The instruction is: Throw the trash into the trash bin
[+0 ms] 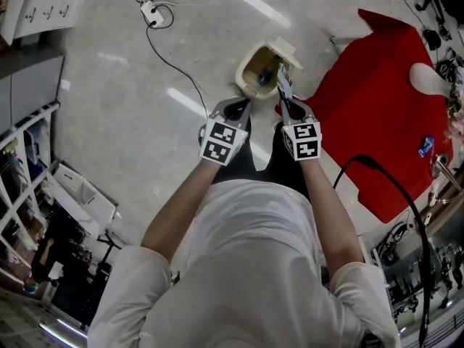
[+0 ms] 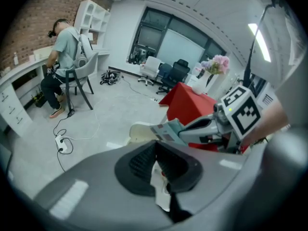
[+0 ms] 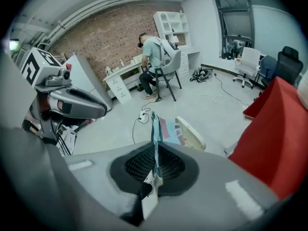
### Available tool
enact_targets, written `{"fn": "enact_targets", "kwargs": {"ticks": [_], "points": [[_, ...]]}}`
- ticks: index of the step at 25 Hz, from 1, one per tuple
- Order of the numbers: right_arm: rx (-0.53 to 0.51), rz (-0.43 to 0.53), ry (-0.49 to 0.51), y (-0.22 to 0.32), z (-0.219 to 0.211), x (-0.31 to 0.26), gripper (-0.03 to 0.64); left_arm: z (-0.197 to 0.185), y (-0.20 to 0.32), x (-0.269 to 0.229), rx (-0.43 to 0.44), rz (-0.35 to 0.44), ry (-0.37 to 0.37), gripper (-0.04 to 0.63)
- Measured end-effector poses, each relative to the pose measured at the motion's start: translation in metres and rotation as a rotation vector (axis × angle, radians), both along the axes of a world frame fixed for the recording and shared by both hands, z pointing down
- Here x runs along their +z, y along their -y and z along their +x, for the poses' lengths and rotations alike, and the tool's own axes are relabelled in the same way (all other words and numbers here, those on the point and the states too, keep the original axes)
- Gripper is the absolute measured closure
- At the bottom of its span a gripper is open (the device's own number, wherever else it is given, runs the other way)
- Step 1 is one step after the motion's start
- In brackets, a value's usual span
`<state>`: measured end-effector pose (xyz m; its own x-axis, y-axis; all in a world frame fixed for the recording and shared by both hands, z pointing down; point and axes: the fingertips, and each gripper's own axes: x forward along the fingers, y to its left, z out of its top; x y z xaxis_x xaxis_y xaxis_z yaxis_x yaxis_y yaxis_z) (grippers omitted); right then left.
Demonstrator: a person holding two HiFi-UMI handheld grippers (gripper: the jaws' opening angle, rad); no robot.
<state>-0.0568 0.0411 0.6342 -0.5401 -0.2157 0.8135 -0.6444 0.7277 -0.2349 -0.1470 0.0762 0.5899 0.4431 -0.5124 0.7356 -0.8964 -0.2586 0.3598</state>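
We see the right hand-held gripper (image 3: 155, 160) clenched on a flat wrapper (image 3: 156, 126), holding it edge-up just over the open cream trash bin (image 1: 243, 69) on the floor (image 1: 138, 114); the left hand-held gripper (image 2: 154, 153) hangs beside it near the bin's rim, jaws pressed together on a white scrap (image 2: 160, 184).

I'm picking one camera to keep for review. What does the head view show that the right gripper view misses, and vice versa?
Head view only: the inside of the trash bin, and the holder's white shirt. Right gripper view only: a seated person at a desk by a brick wall. Both: the bin, the red cloth, the floor power strip, the left gripper, and the wrapper pinched between the jaws of the right gripper.
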Motion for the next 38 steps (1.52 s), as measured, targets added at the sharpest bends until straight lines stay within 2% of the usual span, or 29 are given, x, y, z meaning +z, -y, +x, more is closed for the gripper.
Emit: {"fn": "enact_targets", "kwargs": {"ticks": [17, 28, 35, 36, 38], "points": [[0.032, -0.125, -0.007, 0.003, -0.023, 0.149, 0.614, -0.015, 0.019, 0.135, 0.008, -0.013, 0.058, 0.591], [0.095, -0.203, -0.032, 0.008, -0.036, 0.250, 0.614, -0.015, 0.015, 0.223, 0.021, -0.046, 0.052, 0.591], [0.141, -0.220, -0.045, 0.003, -0.030, 0.288, 0.611, -0.008, 0.017, 0.258, 0.029, -0.053, 0.053, 0.591], [0.141, -0.221, -0.049, 0.002, -0.031, 0.290, 0.604, -0.008, 0.017, 0.259, 0.029, -0.054, 0.052, 0.591], [0.140, -0.225, -0.060, 0.000, -0.031, 0.291, 0.517, -0.010, 0.016, 0.260, 0.027, -0.058, 0.052, 0.591]]}}
